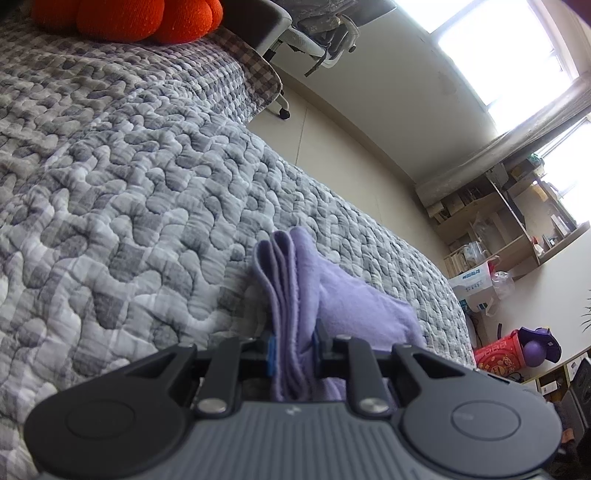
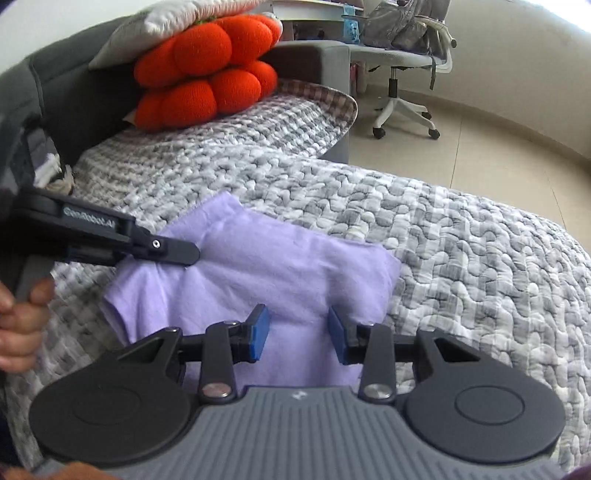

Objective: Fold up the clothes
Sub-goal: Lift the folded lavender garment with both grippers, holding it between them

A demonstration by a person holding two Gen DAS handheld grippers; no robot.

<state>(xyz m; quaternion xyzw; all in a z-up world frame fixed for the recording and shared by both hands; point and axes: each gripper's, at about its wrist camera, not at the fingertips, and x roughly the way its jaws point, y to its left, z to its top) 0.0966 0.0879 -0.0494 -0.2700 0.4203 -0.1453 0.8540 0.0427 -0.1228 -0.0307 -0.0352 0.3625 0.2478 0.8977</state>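
Garment (image 2: pixel 280 266) lay partly folded on the quilted bed (image 2: pixel 461 236), at 12 o'clock from the right gripper (image 2: pixel 298 332), whose jaws stood spread above it. Left gripper (image 1: pixel 293 347) pinched stacked layers at 9 o'clock. Judged: mid-fold; next move called for carrying the pinched edge across.

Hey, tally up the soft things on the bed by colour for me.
Orange: 2, the stacked orange cushions.
Purple: 1, the purple garment.
White: 1, the white pillow on top of the cushions.
Total: 4, all on the grey quilt.
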